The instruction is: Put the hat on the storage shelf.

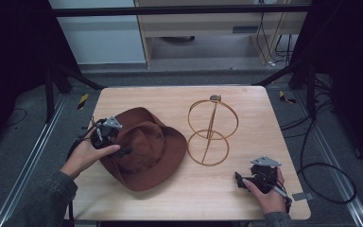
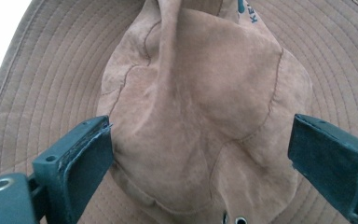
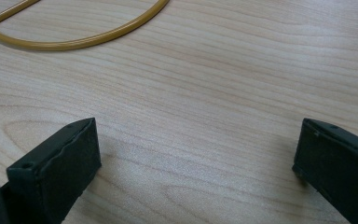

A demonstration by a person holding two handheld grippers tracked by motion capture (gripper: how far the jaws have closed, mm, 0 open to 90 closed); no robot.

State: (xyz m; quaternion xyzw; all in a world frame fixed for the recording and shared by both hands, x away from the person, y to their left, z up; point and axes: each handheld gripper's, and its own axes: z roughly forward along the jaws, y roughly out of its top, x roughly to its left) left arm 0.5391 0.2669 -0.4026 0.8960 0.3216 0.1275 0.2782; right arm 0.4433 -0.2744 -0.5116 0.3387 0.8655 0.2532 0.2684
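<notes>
- A brown suede wide-brimmed hat point(image 1: 144, 149) lay crown-up on the left half of the pale wooden tabletop point(image 1: 246, 198), its brim reaching toward the near edge, placed where the person's left hand could get at it without stretching.
- The left claw point(image 1: 123, 150) sat over the hat's left side, jaws apart and straddling the soft, creased crown point(image 2: 196, 107). The left jaw appeared to touch the suede while the right stood clear of it, so nothing was pinched. The spread looked chosen to take a fold of the crown, the easiest part of a floppy hat to lift.
- A gold wire hat stand of two rings joined by a slanted rod point(image 1: 211, 132) stood just right of the hat near the tabletop's middle, its lower ring flat on the wood and its upper ring raised, the likely perch for the hat.
- The right claw point(image 1: 240, 180) rested low near the front right corner of the tabletop, well apart from the hat, jaws wide and holding nothing. Bare wood lay between them, and the stand's base ring point(image 3: 74, 39) curved across just ahead. Pointed that way, it seemed parked in readiness, perhaps to steady the light stand.
- The hat had not left the tabletop, and the grip was yet to close.
</notes>
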